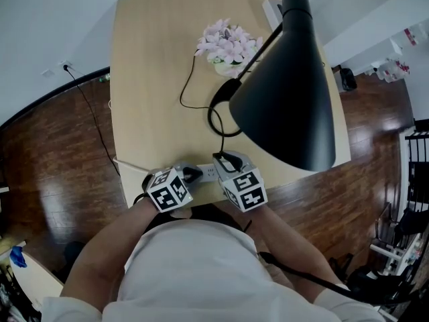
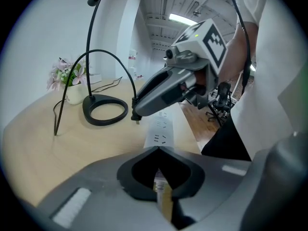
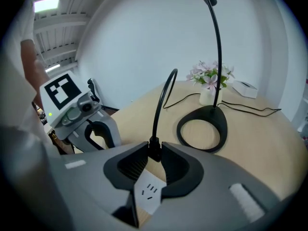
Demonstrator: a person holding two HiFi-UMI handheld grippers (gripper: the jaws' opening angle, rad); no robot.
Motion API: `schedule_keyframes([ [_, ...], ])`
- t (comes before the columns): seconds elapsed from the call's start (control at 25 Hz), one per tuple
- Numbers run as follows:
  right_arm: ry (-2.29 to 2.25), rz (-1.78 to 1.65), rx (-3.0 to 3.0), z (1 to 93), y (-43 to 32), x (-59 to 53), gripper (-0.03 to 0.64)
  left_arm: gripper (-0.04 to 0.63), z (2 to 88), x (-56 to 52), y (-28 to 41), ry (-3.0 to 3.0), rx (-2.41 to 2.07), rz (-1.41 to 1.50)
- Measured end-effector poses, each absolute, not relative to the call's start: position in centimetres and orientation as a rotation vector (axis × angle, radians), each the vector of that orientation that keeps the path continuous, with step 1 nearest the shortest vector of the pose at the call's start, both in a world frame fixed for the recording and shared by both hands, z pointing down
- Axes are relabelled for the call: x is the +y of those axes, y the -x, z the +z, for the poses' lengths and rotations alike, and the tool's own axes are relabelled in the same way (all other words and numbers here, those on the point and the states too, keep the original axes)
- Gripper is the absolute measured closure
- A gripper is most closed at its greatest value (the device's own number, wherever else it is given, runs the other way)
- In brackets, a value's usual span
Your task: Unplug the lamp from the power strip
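At the near edge of the table (image 1: pixel 147 79), the white power strip (image 1: pixel 208 172) lies under both claws. On its socket, the right gripper (image 3: pixel 154 147) is clamped on the lamp's black plug (image 3: pixel 154 154), and the cord (image 3: pixel 161 100) arches up toward the lamp (image 1: pixel 288 99). The left gripper (image 2: pixel 158 149) has its 2 tips together, lying over the strip's end. From the left gripper view a prong seems to show beneath the plug, so it may be partly out. My judgement: press the strip flat with the left, then pull the plug straight up along its prongs without twisting, gripping the plug body, not the cord.
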State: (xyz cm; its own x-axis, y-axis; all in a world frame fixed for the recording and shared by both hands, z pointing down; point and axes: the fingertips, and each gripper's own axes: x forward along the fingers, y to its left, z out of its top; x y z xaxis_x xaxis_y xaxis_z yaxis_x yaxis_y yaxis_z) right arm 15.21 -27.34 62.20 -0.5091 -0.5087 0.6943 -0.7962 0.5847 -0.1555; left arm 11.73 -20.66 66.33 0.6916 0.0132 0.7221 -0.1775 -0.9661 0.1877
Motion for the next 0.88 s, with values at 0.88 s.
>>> schedule_keyframes([
  [0.88,-0.970,0.691,-2.087,66.3,-17.5,-30.1,0.497,0.591,65.5,-20.7,-11.3,-2.646,-0.161,1.128],
])
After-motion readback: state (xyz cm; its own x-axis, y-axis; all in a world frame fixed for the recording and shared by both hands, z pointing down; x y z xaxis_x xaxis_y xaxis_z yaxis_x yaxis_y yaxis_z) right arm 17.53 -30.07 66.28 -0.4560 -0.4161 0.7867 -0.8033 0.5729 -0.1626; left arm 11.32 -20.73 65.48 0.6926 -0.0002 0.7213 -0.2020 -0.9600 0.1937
